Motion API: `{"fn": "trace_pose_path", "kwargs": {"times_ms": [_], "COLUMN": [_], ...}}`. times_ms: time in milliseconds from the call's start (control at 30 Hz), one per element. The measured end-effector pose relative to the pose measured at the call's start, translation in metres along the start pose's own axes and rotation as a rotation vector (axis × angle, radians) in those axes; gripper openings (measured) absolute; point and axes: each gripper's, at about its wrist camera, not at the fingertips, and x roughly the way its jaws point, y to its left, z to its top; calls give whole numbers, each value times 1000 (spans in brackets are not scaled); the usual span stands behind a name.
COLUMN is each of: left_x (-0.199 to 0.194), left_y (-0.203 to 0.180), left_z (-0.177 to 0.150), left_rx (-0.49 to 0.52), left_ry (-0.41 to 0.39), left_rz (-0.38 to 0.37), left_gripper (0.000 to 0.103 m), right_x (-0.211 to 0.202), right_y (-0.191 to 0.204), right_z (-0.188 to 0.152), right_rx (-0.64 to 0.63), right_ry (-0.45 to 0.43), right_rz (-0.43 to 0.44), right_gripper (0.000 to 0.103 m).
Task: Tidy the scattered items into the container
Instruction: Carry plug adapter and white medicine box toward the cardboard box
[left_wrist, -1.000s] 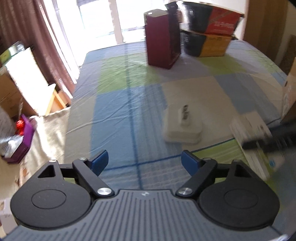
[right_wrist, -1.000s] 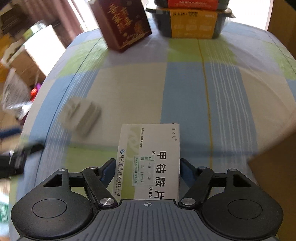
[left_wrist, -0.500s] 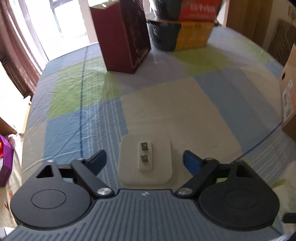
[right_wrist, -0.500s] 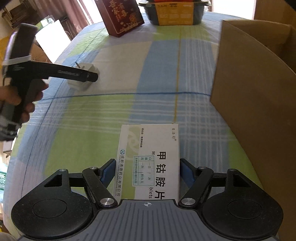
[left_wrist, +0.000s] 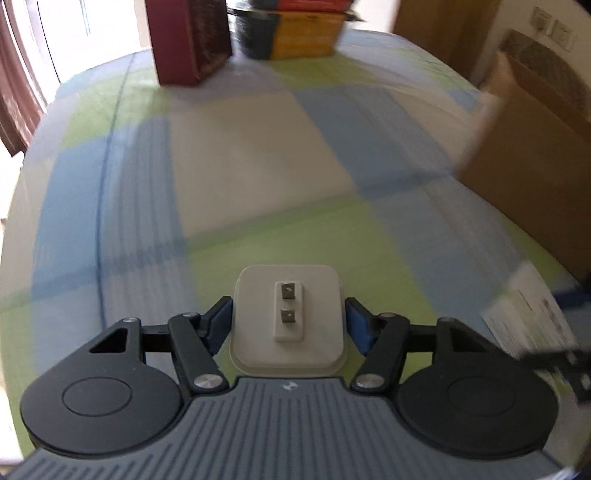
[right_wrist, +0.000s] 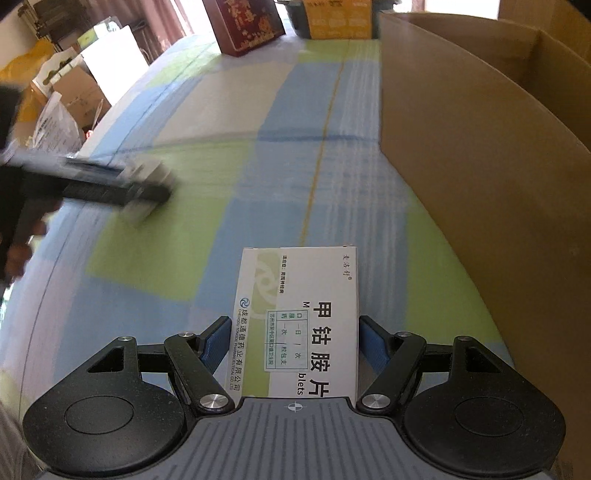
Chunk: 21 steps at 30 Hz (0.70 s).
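Checked tablecloth (left_wrist: 258, 155) w/ cardboard box (right_wrist: 480, 155)

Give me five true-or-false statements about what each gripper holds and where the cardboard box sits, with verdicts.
1. The left gripper is shut on a white plug adapter. True.
2. The adapter's prongs point down at the cloth. False: they face up toward the camera.
3. The right gripper is empty. False: it is shut on a medicine box.
4. The cardboard box stands to the right of the medicine box, open at the top. True.
5. The dark red box lies inside the cardboard box. False: it stands on the cloth at the far end.
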Motion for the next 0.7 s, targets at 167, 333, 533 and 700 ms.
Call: {"fn": "trace_pose_path", "kwargs": {"times_ms": [167, 333, 533, 700], "left_x": [-31, -47, -46, -44], "left_y": [-61, -101, -125, -126], "left_z": [-48, -78, -87, -87], "left_rx": [-43, -121, -79, -130], "left_ry": [11, 0, 28, 35], "left_rz": [-47, -41, 41, 92], "left_gripper": [60, 60, 61, 65], "right_x": [-19, -36, -46, -45], "right_y": [-13, -25, -33, -37], "right_z": [-31, -57, -74, -83], "right_rx": [15, 32, 18, 2], "right_ry": [12, 15, -1, -22], "right_rz": [-13, -26, -19, -21], "right_gripper": [75, 75, 96, 97]}}
